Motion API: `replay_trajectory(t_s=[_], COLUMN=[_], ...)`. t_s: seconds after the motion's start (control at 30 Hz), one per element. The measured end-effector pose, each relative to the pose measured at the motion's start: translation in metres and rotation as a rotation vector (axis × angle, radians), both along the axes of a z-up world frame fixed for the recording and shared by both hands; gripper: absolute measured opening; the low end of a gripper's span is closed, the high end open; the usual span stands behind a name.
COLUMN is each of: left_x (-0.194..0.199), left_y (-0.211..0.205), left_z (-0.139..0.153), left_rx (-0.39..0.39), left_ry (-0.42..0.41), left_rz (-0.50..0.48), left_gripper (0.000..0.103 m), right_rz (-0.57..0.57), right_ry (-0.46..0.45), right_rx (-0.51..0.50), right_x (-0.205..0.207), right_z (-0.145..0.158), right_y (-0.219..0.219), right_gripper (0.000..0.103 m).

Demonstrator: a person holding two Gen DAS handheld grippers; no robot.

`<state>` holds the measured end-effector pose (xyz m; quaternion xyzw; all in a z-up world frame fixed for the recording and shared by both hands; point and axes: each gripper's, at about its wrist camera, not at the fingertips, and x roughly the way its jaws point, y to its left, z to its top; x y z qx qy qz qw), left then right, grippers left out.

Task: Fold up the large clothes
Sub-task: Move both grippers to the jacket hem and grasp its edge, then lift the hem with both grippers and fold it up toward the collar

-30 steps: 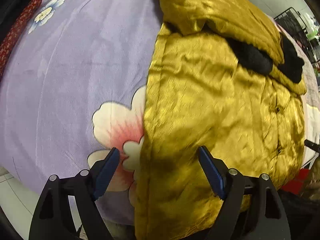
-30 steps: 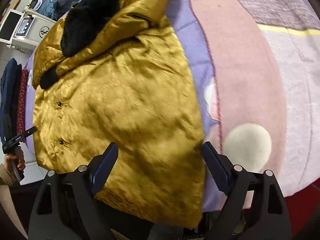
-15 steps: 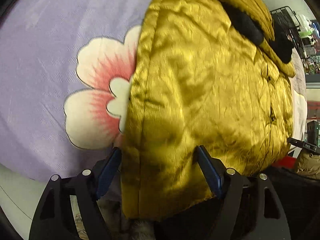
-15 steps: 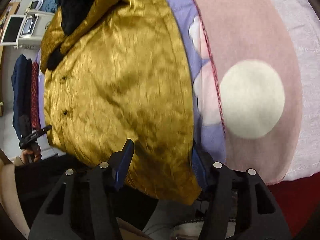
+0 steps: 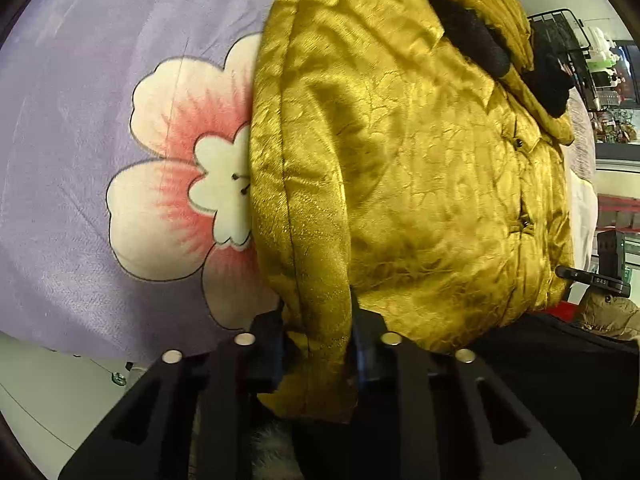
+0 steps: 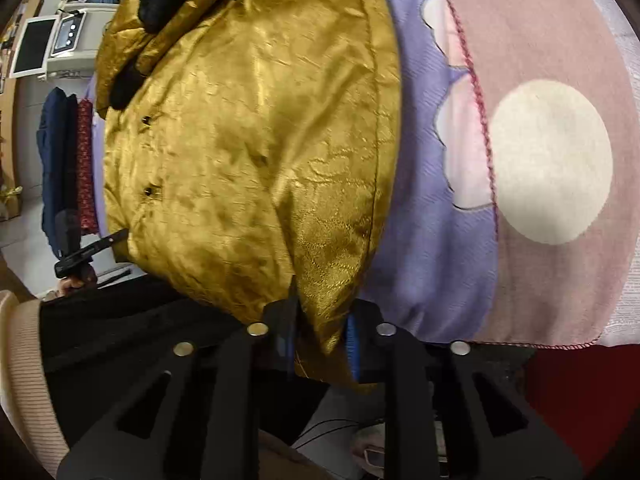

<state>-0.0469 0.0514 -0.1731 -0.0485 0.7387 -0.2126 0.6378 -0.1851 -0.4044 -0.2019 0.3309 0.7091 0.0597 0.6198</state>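
A shiny gold padded jacket (image 5: pixel 420 168) with black fur trim (image 5: pixel 472 36) lies on a lilac flowered blanket (image 5: pixel 80 160). My left gripper (image 5: pixel 318 348) is shut on the jacket's hem at its left corner. The jacket also shows in the right wrist view (image 6: pixel 248 140). My right gripper (image 6: pixel 322 340) is shut on the hem at the right corner. Both corners hang over the bed's near edge. Small dark snaps (image 6: pixel 148 191) run along the jacket's front.
A pink blanket (image 6: pixel 540 60) with a cream dot lies right of the jacket. Folded dark and red cloths (image 6: pixel 68 160) and a white appliance (image 6: pixel 68 36) sit to the far left. A black wire rack (image 5: pixel 560 40) stands behind. The holder's cuffed arm (image 6: pixel 24 360) is at lower left.
Both grippers moved in over the jacket's hem and closed on it, the left at the left corner, the right at the right corner.
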Motion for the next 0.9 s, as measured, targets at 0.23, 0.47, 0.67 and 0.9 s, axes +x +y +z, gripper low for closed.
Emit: replay_trajectory(t_s=[0.23,0.47,0.67,0.9], left_x=[0.039,0.127,0.215,0.304], left_y=[-0.011,-0.037,-0.039,-0.098], left_z=[0.041,0.092,0.122,0.125], left_rx=[-0.096,-0.147,-0.125,-0.071], left_ry=[-0.119,-0.304,-0.410,-0.440], left_rz=[0.095,0.098,0.127,0.136], left_gripper=[0.012,0.011,0.010,0.010], right_rz=[0.022,-0.029,-0.197,-0.284], right_ry=[-0.116,-0.263,-0.372,-0.414], right_rx=[-0.007,-0.043,-0.057,-0.127], right_x=[0.045,0.118,0.179,0.266], right_z=[0.032,0.075,0.107,0.119], right_y=[0.000,-0.036,-0.108,-0.153], right_gripper=[0.011,0.010,0.009,0.009])
